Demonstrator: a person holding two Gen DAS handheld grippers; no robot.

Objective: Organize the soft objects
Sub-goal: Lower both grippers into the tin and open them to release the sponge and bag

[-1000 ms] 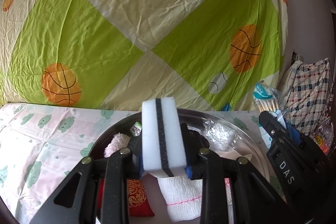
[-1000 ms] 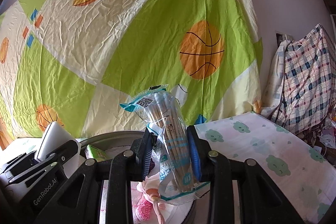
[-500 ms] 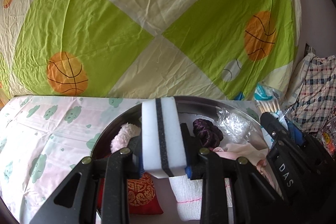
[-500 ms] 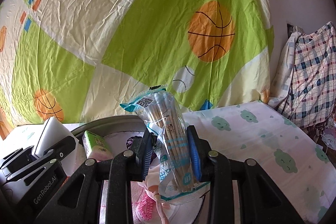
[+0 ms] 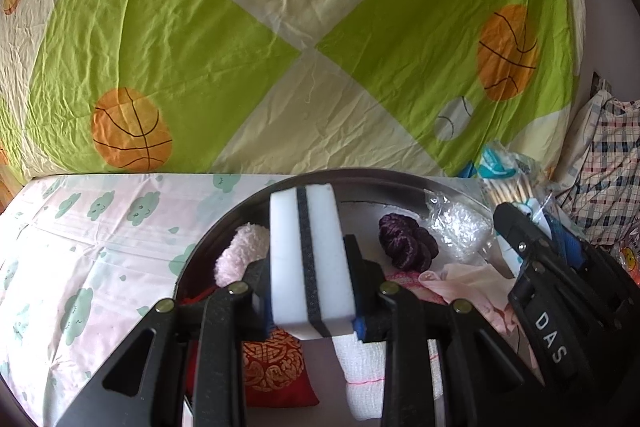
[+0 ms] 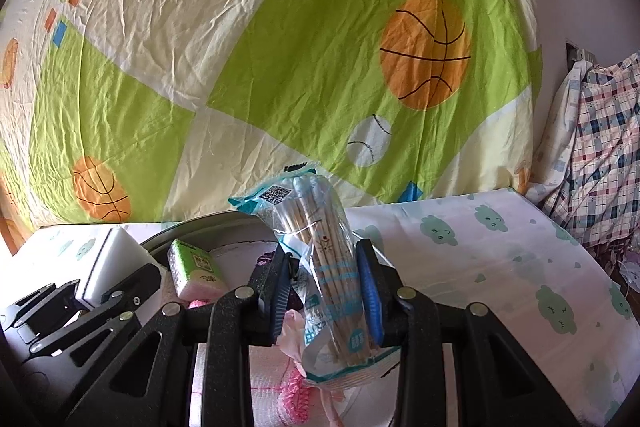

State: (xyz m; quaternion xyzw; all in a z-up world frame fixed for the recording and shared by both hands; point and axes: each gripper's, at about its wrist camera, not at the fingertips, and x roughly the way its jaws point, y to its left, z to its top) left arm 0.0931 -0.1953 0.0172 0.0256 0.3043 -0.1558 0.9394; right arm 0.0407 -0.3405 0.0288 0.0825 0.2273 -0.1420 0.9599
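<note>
Sponge [image 5: 310, 259] clamped upright between left gripper [image 5: 308, 283] pads; above tray [image 5: 240, 211].

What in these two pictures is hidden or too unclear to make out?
- Red embroidered pouch, left wrist view: its upper part is hidden behind the left gripper and the sponge it holds.
- White knitted cloth, left wrist view: partly covered by the fingers.
- Tray contents, right wrist view: largely blocked by the cotton swab packet in the right gripper.
- Packet print: too small to read.

Sunlit basketball-print sheet [image 5: 304, 39] hangs behind cloud-print tablecloth [image 5: 92, 251]
</note>
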